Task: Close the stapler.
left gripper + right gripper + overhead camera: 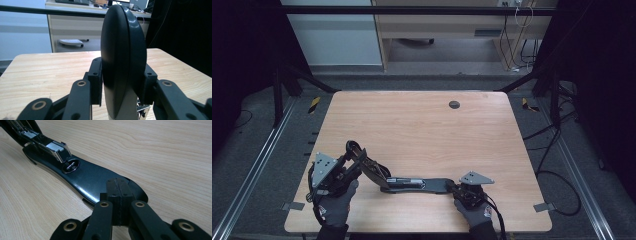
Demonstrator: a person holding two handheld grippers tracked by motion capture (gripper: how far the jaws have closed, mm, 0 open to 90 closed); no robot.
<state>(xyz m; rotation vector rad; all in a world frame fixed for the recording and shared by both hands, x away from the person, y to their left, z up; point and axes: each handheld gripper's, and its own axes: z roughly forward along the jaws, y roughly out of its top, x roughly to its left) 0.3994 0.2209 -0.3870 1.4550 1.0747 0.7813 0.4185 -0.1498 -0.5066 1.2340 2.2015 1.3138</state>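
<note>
A black stapler lies opened up on the wooden table (422,130). Its base (417,184) rests flat near the front edge, and its top arm (362,162) is lifted at a slant to the left. My left gripper (354,157) is shut on that rounded top arm (122,50), with a pad (96,75) pressing each side. My right gripper (452,187) is shut, pads together, its tips on the right end of the base (92,177). The metal staple magazine (53,147) and round anvil (70,166) show beyond the right gripper (119,192).
A round cable hole (454,104) sits at the table's far side. Gloved hands (334,207) come in from the front edge. Black frame bars (412,10) and a light wooden desk (442,30) stand behind the table, and cables (557,170) lie on the floor at right.
</note>
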